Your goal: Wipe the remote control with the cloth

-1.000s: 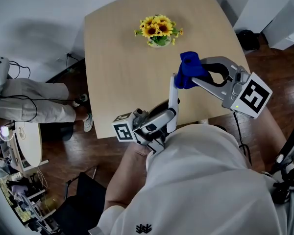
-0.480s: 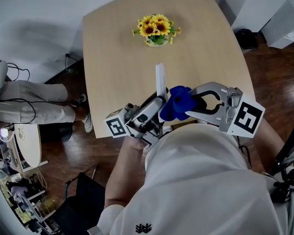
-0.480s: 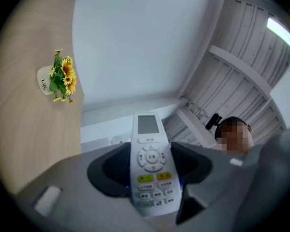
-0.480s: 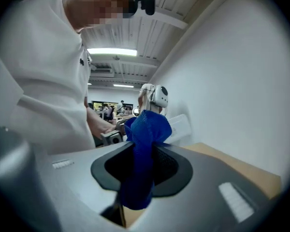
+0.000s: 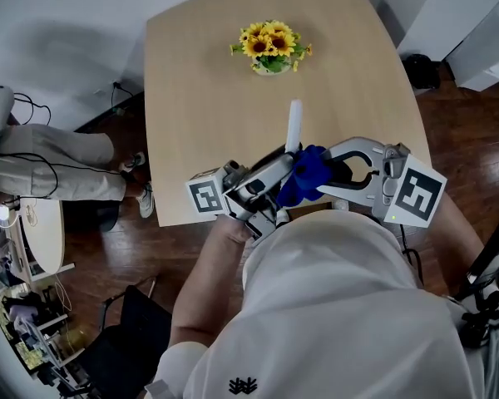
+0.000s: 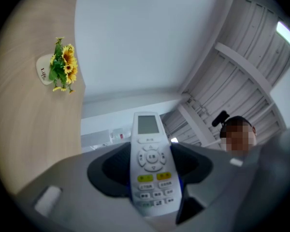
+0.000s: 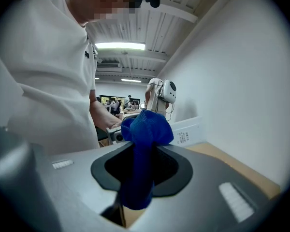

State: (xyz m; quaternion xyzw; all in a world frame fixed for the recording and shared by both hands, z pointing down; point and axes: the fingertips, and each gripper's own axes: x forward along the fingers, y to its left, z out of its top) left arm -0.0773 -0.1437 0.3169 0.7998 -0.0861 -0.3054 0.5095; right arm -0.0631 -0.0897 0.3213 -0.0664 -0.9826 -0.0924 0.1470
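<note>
left gripper clamps remote, cloth beside, sunflowers beyond

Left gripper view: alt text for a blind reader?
The left tongs grip a white remote by its lower end, its screen end pointing away and its buttons facing the camera. At upper left, sunflowers stand on the wooden table, with a white wall beyond.

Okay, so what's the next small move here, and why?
Probably slide the right claw so its blue cloth runs up the remote control: the cloth sits low, by the left claw, and the remote's upper part stands bare.
</note>
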